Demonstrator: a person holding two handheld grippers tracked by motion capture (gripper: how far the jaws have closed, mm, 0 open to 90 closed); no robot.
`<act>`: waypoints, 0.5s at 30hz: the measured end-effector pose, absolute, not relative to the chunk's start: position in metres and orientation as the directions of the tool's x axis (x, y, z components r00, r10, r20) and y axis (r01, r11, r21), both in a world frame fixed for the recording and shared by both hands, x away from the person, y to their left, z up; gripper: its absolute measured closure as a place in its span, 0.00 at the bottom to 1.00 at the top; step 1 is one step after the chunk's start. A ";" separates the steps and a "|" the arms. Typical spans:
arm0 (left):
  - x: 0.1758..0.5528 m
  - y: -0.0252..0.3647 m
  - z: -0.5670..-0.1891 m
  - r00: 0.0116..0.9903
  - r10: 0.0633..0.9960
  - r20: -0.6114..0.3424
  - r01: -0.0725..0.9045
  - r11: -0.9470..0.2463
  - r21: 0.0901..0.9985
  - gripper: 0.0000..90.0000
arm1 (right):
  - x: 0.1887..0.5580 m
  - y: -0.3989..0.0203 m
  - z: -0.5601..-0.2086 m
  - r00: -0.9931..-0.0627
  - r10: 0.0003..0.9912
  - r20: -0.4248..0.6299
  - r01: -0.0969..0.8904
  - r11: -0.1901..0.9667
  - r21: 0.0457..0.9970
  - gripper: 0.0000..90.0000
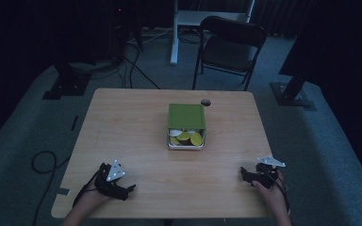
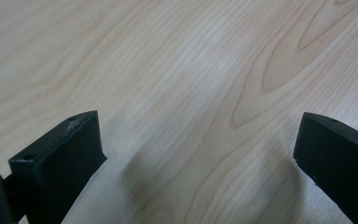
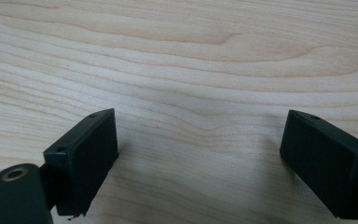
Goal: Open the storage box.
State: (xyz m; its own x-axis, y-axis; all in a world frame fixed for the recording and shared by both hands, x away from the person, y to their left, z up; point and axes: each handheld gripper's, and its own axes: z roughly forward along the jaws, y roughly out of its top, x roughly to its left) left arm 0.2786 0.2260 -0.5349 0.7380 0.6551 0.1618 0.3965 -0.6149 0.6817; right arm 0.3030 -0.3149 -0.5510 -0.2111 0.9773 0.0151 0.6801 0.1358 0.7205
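A white box with a green lid slid partly back sits at the middle of the wooden table; yellow-green and white round pieces show in its open front. My left gripper rests low at the near left, open, with bare wood between its jaws. At the near right my right gripper is open too, nothing between its jaws. Both are well short of the box.
A small dark round object lies on the table just behind the box. A black folding chair and a white desk leg stand beyond the far edge. Cables trail on the carpet at the left.
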 end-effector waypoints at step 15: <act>0.283 0.201 -0.509 0.778 0.596 0.198 0.299 -0.629 0.717 0.04 | 0.303 -0.315 -0.551 -0.212 0.977 0.014 0.680 0.136 0.721 0.12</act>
